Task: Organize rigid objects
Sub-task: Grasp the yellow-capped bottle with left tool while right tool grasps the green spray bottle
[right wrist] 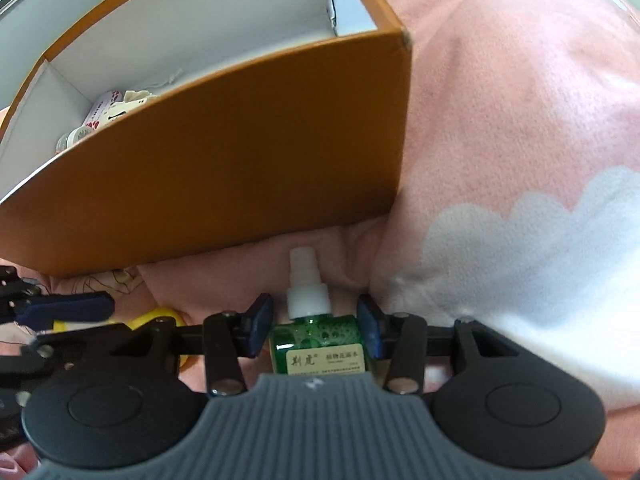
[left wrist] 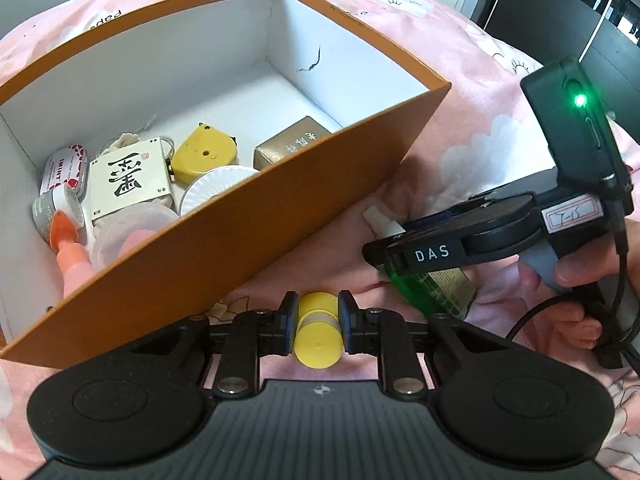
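A small yellow plastic cylinder (left wrist: 318,330) is clamped in the left claw (left wrist: 318,320) near the orange cardboard box (left wrist: 224,236). A green glass spray bottle (right wrist: 316,340) is bracketed by the right claw (right wrist: 316,326); contact cannot be told.

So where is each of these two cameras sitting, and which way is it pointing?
Left wrist view: rides on the left hand-held gripper, looking forward past its fingers, which are shut on a yellow tube, into the orange box; the right hand-held gripper and the person's fingers show.
Right wrist view: rides on the right hand-held gripper, facing the box's side, its fingers around a green spray bottle.
Both views share the box, bottle, tube and pink blanket.
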Demonstrator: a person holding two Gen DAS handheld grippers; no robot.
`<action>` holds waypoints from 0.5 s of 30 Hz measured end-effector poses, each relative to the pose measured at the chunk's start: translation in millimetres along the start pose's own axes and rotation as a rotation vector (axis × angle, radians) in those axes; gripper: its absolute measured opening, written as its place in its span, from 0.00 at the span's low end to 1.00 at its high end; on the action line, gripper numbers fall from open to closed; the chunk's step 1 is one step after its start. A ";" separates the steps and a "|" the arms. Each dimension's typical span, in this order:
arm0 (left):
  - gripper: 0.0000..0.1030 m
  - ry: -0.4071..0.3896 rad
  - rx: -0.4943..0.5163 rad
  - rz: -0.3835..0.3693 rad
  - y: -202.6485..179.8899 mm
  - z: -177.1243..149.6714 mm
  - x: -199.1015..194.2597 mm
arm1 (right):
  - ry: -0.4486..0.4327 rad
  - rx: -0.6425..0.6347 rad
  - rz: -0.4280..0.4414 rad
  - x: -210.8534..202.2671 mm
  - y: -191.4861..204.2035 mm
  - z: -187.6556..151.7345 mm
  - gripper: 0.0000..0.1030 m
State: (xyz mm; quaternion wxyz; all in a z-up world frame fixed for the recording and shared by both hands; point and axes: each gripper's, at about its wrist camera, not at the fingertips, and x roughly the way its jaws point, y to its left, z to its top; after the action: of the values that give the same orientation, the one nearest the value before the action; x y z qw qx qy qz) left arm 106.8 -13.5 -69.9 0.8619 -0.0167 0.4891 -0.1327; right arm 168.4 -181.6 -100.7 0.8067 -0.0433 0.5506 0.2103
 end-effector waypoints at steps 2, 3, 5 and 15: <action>0.23 -0.007 0.008 0.006 -0.8 0.4 -2.2 | 0.000 -0.003 -0.007 -3.6 2.1 -0.9 0.45; 0.23 -0.008 0.014 0.009 -1.4 0.1 -4.8 | 0.003 -0.008 -0.016 -6.3 4.0 -1.6 0.45; 0.23 0.001 0.020 0.010 -2.2 -0.2 -9.4 | 0.003 -0.010 -0.029 -14.6 4.8 -5.4 0.50; 0.48 0.140 -0.070 0.029 13.4 -27.6 -8.6 | 0.076 0.051 -0.002 -21.6 -13.2 -22.4 0.57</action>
State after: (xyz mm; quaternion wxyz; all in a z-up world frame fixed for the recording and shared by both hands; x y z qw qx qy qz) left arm 82.0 4.3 -79.2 0.8264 -0.0302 0.5526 -0.1038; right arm 147.4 -206.6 -91.9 0.7861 -0.0314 0.5862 0.1937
